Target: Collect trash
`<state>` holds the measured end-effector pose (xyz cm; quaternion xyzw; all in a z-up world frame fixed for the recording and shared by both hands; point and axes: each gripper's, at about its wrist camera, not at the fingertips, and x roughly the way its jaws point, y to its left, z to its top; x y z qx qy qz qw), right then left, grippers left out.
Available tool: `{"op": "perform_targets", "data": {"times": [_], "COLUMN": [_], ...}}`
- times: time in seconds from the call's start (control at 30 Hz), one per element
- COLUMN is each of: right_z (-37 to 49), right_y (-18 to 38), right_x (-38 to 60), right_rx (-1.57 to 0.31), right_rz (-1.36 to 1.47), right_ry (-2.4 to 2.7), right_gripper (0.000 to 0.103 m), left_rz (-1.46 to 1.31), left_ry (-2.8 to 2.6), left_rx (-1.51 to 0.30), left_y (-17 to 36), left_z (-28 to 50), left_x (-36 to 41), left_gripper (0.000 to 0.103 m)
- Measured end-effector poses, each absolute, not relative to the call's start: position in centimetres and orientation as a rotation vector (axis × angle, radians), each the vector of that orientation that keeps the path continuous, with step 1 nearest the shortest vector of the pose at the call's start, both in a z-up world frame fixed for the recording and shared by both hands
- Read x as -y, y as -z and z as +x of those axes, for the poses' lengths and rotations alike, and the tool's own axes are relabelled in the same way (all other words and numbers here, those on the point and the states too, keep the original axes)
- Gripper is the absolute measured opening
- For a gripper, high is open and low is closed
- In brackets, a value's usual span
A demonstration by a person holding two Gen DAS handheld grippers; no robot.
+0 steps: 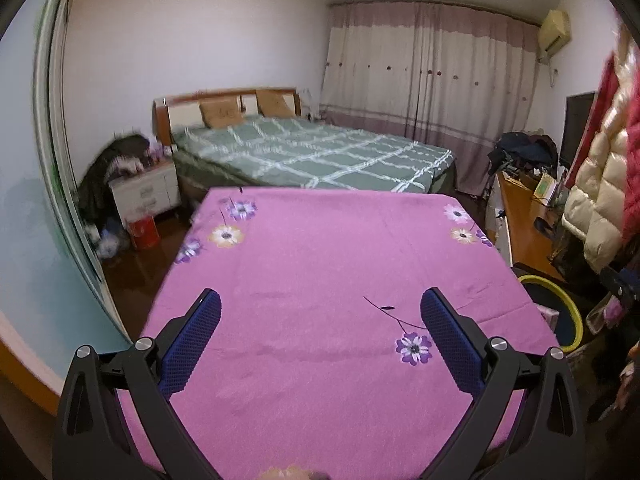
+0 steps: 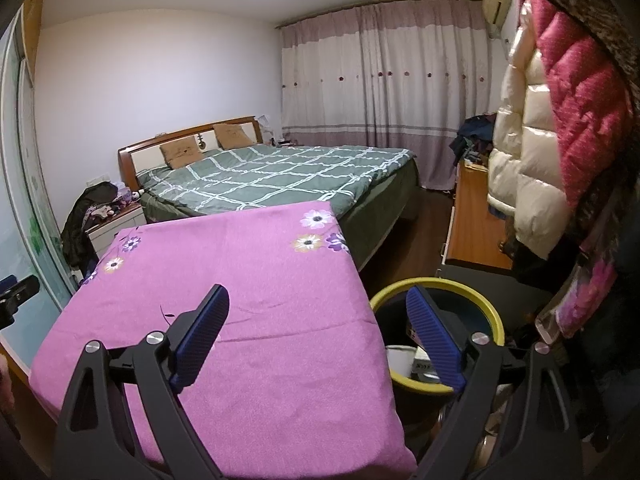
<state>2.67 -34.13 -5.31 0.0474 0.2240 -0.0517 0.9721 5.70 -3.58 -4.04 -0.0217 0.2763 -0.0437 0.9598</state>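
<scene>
Trash bin point(image 2: 496, 320) sits under our wide-open, empty right claw point(image 2: 316, 336); left claw point(image 1: 320, 336) gapes empty too, so we risk grabbing bench point(image 1: 320, 260) cloth.

Green checked bed point(image 2: 276, 176) behind pink floral cloth point(image 2: 240, 320); curtains point(image 2: 380, 92) closed.

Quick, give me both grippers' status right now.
Left gripper: open, holding nothing, over the pink tablecloth.
Right gripper: open, holding nothing, at the table edge beside the yellow-rimmed bin.
</scene>
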Motion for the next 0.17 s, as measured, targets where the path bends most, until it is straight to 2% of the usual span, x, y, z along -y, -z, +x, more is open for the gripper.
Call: {"op": "perform_targets", "data": {"times": [0.17], "right_z": [9.1], "right_y": [6.3], "right_x": [33.2], "right_rx": [-0.503], "right_rz": [0.099], "right_ry": [0.023], "right_gripper": [0.096], "left_rz": [-0.023], "left_ry": [0.013], "left_rx": [-0.612], "left_y": [7.0], "left_z": [13.2], "left_x": [2.0], "left_gripper": [0.098]}}
